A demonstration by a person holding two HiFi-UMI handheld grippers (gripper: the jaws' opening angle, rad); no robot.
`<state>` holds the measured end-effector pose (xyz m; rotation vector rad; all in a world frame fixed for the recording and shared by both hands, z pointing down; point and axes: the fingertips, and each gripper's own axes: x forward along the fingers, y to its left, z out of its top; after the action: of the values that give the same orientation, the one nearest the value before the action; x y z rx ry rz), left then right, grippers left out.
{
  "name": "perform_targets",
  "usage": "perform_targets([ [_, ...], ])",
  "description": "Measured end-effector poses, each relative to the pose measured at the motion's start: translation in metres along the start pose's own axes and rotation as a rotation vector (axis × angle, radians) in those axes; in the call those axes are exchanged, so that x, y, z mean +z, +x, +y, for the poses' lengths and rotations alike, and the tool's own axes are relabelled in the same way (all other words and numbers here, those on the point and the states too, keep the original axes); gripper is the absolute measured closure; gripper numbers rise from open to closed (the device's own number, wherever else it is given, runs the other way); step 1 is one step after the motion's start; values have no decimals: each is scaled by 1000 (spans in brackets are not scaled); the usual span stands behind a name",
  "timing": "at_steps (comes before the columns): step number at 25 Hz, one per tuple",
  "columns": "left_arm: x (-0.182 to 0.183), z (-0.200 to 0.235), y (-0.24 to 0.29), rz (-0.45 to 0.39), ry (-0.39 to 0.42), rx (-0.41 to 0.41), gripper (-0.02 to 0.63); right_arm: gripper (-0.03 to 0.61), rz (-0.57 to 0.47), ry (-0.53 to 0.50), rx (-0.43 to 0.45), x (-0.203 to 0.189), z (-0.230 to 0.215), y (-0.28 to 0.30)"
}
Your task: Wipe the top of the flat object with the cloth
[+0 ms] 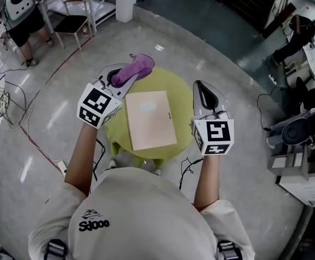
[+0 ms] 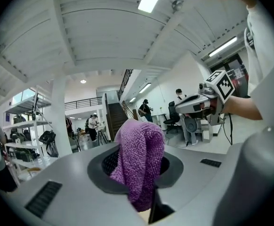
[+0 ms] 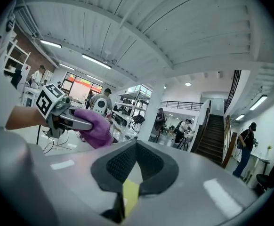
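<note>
The left gripper [image 1: 116,78] is clamped on the purple cloth [image 2: 140,157], which bunches between the jaws and droops past their tips, so a soft pad leads the tool. It hovers over the far left edge of the yellow-green round table [image 1: 183,93], just beyond the flat tan board [image 1: 150,119] and apparently not touching it. The right gripper [image 1: 202,93], jaws together on nothing, hangs beside the board's right edge, probably to leave the wiping path free. The board lies flat at the table's middle, its top bare.
</note>
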<state>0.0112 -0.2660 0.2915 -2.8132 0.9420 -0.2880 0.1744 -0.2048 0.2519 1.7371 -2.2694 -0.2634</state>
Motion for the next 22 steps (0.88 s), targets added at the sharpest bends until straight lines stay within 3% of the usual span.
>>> perform_targets([
  [3,16,-1,4,-14,50,9,545,569,-12,-7,-1,8,-6,3],
  [8,44,5,1,-70,55,22,545,568,-22,-21,4,18,-4,9],
  [22,35,5,7,-57,39,9,545,569,-10,-47,17,22,2,14],
])
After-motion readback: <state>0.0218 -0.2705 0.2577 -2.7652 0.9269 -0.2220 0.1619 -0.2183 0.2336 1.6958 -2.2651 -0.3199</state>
